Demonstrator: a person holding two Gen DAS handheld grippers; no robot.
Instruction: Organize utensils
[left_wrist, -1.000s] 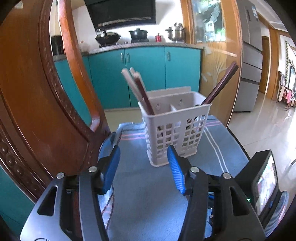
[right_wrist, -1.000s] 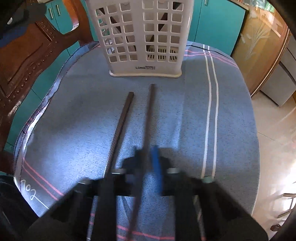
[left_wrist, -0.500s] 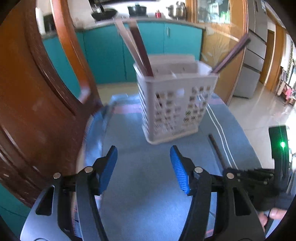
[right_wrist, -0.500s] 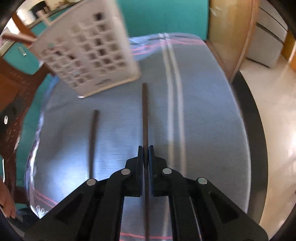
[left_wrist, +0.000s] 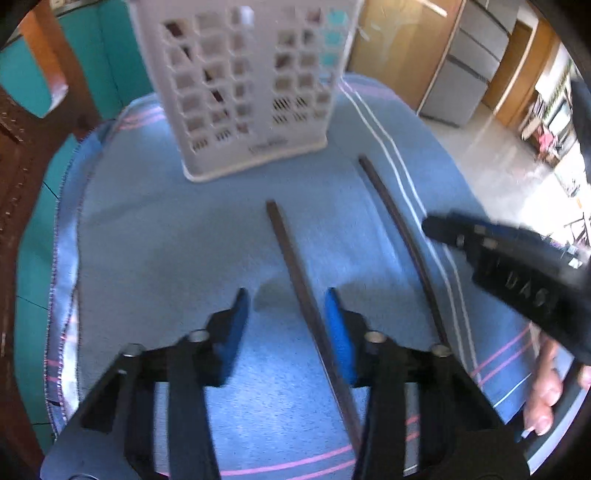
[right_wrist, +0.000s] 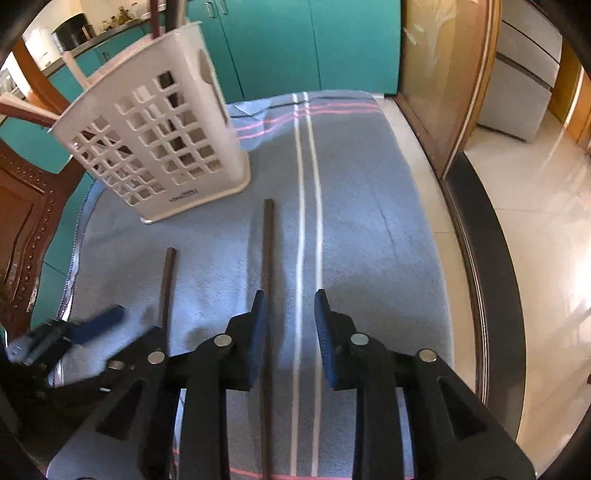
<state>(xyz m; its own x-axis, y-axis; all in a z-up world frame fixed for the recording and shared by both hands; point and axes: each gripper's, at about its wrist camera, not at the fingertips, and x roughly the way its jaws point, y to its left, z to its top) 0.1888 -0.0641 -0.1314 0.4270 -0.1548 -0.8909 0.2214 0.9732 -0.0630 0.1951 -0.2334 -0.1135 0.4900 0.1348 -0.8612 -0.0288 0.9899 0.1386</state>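
Two dark chopsticks lay on the blue cloth (right_wrist: 369, 229) short of the white basket (right_wrist: 155, 147). The right chopstick (right_wrist: 266, 258), clamped half a second before, lay loose against the left pad of the right claw (right_wrist: 290, 321), whose jaws had just parted. The left claw (left_wrist: 284, 317) had dropped over the left chopstick (left_wrist: 295, 266), jaws closing yet apart. Bare cloth ran right of the right claw to the surface's edge. Blur smeared the left view.
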